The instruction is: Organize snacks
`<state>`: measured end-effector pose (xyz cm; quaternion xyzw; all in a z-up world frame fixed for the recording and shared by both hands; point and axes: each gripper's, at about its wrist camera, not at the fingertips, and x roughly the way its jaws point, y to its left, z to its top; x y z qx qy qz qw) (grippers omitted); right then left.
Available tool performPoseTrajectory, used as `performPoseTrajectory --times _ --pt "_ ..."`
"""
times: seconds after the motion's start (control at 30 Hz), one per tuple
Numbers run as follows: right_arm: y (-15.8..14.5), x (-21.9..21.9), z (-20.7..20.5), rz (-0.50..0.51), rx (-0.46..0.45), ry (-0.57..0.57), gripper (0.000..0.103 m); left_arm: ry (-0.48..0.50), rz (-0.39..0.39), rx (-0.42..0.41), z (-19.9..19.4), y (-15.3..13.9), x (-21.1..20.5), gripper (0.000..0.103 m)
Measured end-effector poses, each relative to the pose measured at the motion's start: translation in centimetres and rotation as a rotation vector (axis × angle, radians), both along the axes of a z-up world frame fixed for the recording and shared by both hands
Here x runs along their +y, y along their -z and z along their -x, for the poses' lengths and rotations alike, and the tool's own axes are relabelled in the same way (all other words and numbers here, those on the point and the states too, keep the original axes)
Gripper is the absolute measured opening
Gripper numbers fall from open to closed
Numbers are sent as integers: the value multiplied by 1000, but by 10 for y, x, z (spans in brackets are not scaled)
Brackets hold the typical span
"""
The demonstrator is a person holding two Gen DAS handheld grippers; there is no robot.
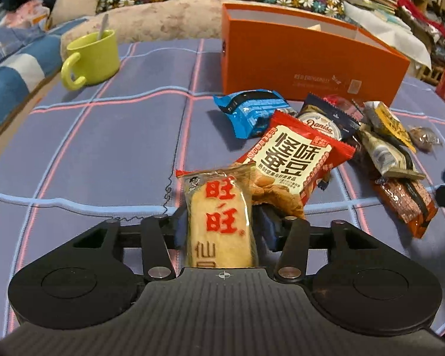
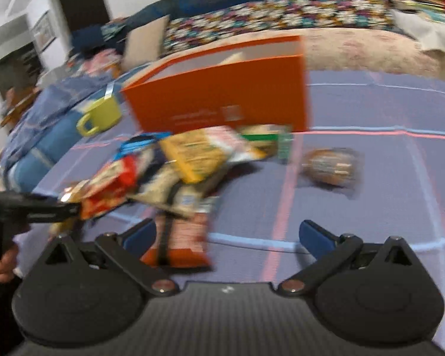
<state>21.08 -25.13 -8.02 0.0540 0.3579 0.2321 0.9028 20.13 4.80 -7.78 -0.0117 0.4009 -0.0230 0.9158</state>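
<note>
- We are pinching a rice cracker packet (image 1: 221, 222) in the left gripper (image 1: 222, 225); its fingers (image 1: 179, 231) are pressing on the packet's two sides, and the packet is standing upright between them with its red characters facing the left wrist camera
- We are holding it just in front of the snack pile (image 1: 335, 148), which is lying on the purple checked bedspread (image 1: 103, 148)
- Nearest in the pile, a red bean snack bag (image 1: 296, 160) is resting tilted behind the cracker packet; a blue wrapper (image 1: 252, 111) is lying beyond it, and a Danisa packet (image 1: 326, 124) is peeking out between them
- An orange box (image 1: 296, 59) is standing open-topped behind the pile, close to it
- A lime green mug (image 1: 92, 59) with a spoon (image 1: 102, 26) in it is sitting to the left, well apart from the box
- We are holding the right gripper (image 2: 225, 237) above the bedspread with its blue fingers (image 2: 314, 237) spread wide and gripping nothing; that view is blurring
- An orange striped packet (image 2: 187, 237) is lying just beside the right gripper's left finger
- A small round clear-wrapped snack (image 2: 330, 164) is lying alone to the right of the pile
</note>
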Motion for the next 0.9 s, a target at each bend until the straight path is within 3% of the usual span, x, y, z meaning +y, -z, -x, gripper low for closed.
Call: performPoseTrajectory --times 0.13,0.23,0.3,0.4,0.47,0.53,0.57,0.9 --pt "5 37 -8 70 5 -78 103 71 -54 -24 9 2 -10 31" --pt "11 54 -9 133 -14 -105 102 90 -84 -46 15 6 -13 33" --pt "16 59 -11 172 -18 -103 102 85 -60 -41 14 6 -8 33" --pt "20 58 -7 210 -45 -96 102 57 -33 -34 10 6 -2 24" --pt "21 55 -3 235 -62 -93 99 52 -37 -46 10 5 -2 7" --pt "19 51 3 244 -88 -94 78 64 -33 -50 11 5 -4 0" --pt "15 49 7 251 -104 -98 46 67 -40 -53 12 5 -5 0" --pt "16 -6 45 245 -104 -18 47 51 -60 -60 14 5 -11 0"
